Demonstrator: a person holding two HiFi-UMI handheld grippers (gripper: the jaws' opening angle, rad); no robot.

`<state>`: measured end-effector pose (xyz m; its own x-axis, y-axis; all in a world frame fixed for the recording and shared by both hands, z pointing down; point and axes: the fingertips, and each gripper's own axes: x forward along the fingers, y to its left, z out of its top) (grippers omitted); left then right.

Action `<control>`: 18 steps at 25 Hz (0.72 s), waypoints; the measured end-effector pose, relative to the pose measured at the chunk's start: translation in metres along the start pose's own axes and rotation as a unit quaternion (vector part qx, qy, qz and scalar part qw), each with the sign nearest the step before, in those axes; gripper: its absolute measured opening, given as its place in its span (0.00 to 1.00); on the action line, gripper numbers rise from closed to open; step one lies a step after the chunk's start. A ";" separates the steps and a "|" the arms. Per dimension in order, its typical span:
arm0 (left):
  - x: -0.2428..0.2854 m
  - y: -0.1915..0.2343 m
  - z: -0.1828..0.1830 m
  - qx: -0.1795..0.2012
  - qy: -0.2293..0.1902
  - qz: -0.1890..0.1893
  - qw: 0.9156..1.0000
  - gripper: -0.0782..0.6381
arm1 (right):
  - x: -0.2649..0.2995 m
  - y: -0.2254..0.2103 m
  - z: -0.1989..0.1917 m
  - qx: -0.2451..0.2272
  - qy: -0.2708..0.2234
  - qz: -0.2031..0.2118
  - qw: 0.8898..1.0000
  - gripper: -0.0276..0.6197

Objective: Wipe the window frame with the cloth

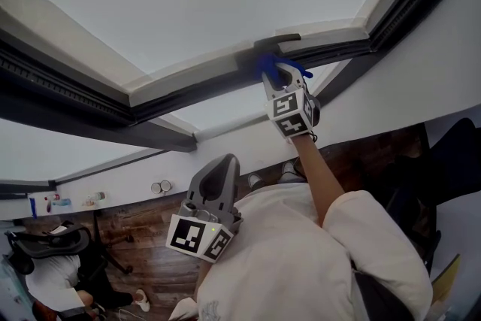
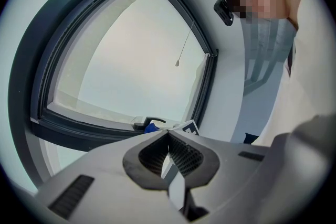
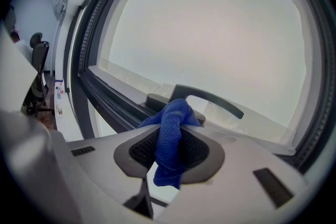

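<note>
Right gripper (image 1: 279,79): clamped on cloth (image 3: 170,136) — at the window frame (image 1: 192,80), beside handle (image 3: 210,99)
Left gripper (image 2: 168,135): jaws together, empty — well below frame

the cloth (image 3: 170,136) is bright blue against the dark grey window frame (image 3: 100,93), and the handle (image 3: 212,100) on that frame is dark grey too. below the frame, the right gripper (image 1: 275,73) and left gripper (image 1: 228,160) are pale grey, each patterned with black-and-white squares.
</note>
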<state>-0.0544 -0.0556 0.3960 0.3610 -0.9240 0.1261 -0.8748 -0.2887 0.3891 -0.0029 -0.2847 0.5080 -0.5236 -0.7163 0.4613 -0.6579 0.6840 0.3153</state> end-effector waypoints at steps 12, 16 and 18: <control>-0.036 0.045 0.011 0.034 -0.008 0.084 0.996 0.12 | -0.141 0.025 0.020 0.065 -0.187 0.103 0.975 0.18; -0.052 0.044 0.010 0.029 -0.015 0.111 0.993 0.12 | -0.189 0.046 -0.005 0.078 -0.167 0.115 0.976 0.18; -0.054 0.036 0.009 0.034 -0.018 0.117 0.992 0.12 | -0.207 0.051 -0.017 0.088 -0.159 0.127 0.975 0.18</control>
<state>-0.1083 -0.0178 0.3951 0.1339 -0.9759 0.1724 -0.9535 -0.0795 0.2908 0.0811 -0.0998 0.4426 -0.8043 -0.5530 0.2174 -0.5535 0.8303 0.0645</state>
